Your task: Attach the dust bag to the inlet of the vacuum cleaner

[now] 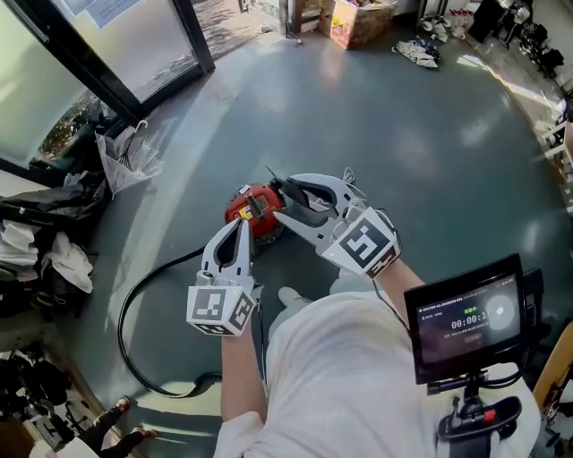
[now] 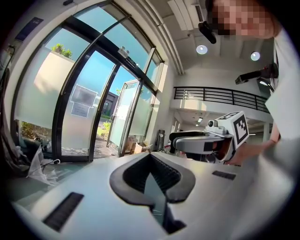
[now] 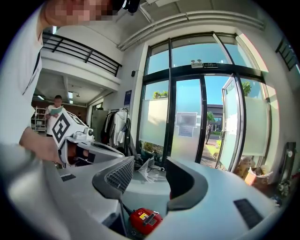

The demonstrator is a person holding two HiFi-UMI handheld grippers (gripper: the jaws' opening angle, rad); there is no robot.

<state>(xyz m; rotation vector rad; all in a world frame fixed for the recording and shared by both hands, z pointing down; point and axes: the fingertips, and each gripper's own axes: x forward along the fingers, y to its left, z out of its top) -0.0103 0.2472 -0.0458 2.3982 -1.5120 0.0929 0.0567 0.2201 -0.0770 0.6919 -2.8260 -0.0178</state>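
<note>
A small red vacuum cleaner [image 1: 251,207] stands on the grey floor, with a black hose [image 1: 134,304] curling away to its left. It also shows low between the right jaws as the red vacuum cleaner [image 3: 145,220]. My left gripper [image 1: 242,224] hovers above it, shut and empty; the left gripper [image 2: 152,180] shows its jaws together. My right gripper [image 1: 282,199] is held beside it, open, with nothing between the right gripper [image 3: 150,180] jaws. Each gripper sees the other: the right gripper [image 2: 206,140] and the left gripper [image 3: 70,136]. No dust bag shows in any view.
A folded clear umbrella [image 1: 130,156] leans by the glass doors [image 1: 134,54] at the upper left. Clothes [image 1: 45,241] hang at the left. A cardboard box [image 1: 358,18] and shoes [image 1: 421,49] lie at the far side. A small screen [image 1: 466,318] sits on my chest rig.
</note>
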